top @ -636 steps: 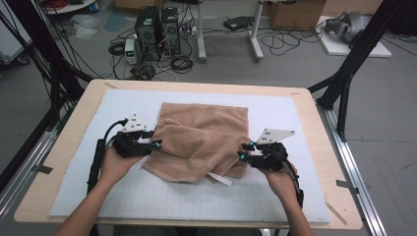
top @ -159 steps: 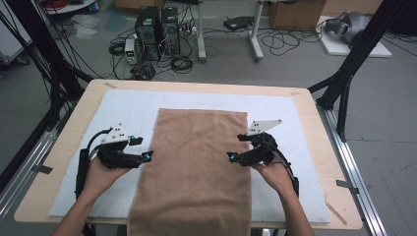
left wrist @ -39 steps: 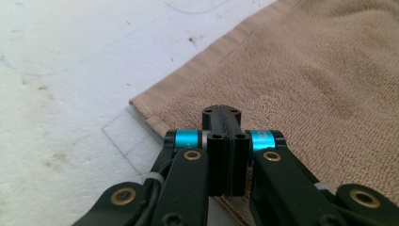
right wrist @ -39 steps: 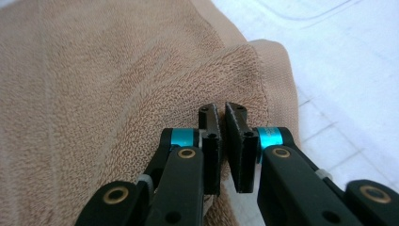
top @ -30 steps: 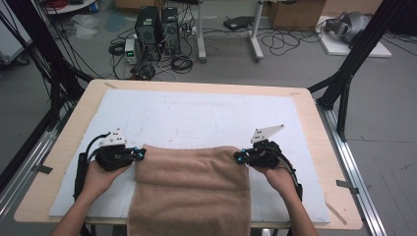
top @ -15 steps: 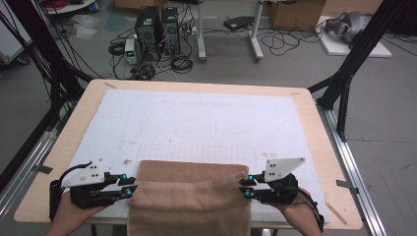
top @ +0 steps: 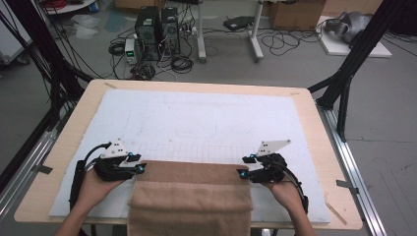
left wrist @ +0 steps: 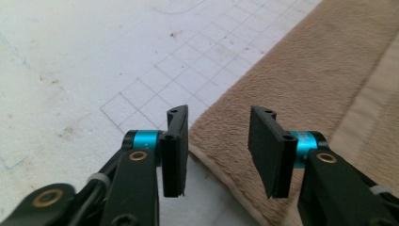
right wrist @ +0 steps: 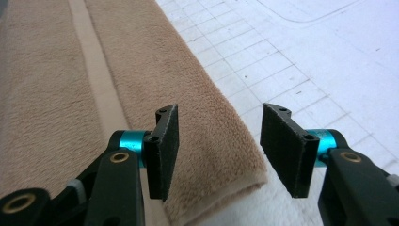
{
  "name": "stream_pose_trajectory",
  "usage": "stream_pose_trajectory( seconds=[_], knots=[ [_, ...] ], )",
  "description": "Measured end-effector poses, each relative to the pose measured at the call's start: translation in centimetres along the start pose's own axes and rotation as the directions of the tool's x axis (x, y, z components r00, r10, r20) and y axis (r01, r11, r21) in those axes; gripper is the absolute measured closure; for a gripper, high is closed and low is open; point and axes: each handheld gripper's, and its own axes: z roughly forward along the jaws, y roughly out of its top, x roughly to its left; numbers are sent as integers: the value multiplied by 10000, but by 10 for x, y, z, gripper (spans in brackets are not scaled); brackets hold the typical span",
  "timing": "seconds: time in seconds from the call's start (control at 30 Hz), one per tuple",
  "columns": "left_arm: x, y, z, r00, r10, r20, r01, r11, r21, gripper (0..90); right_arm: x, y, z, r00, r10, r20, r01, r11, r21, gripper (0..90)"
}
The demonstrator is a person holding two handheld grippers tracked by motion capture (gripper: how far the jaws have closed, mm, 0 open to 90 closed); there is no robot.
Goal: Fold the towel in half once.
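A tan towel (top: 192, 189) lies folded on the white mat, its near end hanging over the table's front edge. My left gripper (top: 139, 163) sits at the fold's left end, its jaws having just been opening; in the left gripper view its fingertips (left wrist: 221, 150) stand apart over the towel's corner (left wrist: 301, 94) without pressing it. My right gripper (top: 241, 167) is at the fold's right end, its jaws also having just been opening. The right gripper view shows its fingertips (right wrist: 219, 150) spread around the rolled towel edge (right wrist: 188, 122), not clamping it.
The white gridded mat (top: 206, 118) covers a wooden table (top: 305, 98). Black frame struts (top: 344, 69) rise at the right and left rear corners. Computers and cables (top: 157, 34) sit on the floor beyond the far edge.
Both grippers pulled the towel's far edge toward the front of the table, folding it over, then let go; their jaws now stand apart. The hands have shifted slightly back up from the front edge.
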Motion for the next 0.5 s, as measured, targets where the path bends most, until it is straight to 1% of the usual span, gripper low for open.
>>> stream_pose_trajectory(
  seconds=[0.03,0.07,0.13,0.2,0.27,0.3,0.33,0.4,0.43,0.47,0.5],
  knots=[
    [2,0,3,10000,-8,-65,9,10000,73,562,-1,0,2,10000,28,-24,-28,10000,-1,447],
    [3,0,7,9999,-135,-36,136,9998,108,556,-2,-1,5,10000,60,10,-60,10000,36,440],
    [6,0,13,9998,-197,71,194,9991,374,531,-3,-2,10,9999,122,-27,-122,9999,114,427],
    [6,-2,18,9996,-201,198,187,9974,696,514,-5,-3,14,9997,247,-72,-246,9995,177,403],
    [5,-3,22,9996,-49,263,24,9956,933,508,-8,-5,16,9989,440,-165,-437,9989,171,394],
    [5,-3,23,9997,-12,261,-12,9956,937,504,-9,-6,18,9988,454,-164,-450,9988,213,388],
    [5,-3,24,9996,-93,262,68,9955,944,498,-10,-6,19,9987,489,-163,-484,9984,295,384],
    [8,-4,26,9986,-300,433,256,9948,982,488,-11,-7,22,9986,490,-191,-480,9976,500,384],
    [10,-4,26,9975,-391,586,330,9944,1005,496,-11,-8,25,9988,465,-152,-454,9968,650,387],
    [11,-4,26,9963,-487,714,415,9943,983,524,-11,-9,27,9987,464,-223,-444,9956,826,414],
    [11,-5,26,9959,-493,757,418,9943,981,543,-10,-10,28,9991,353,-241,-331,9958,856,424]
  ],
)
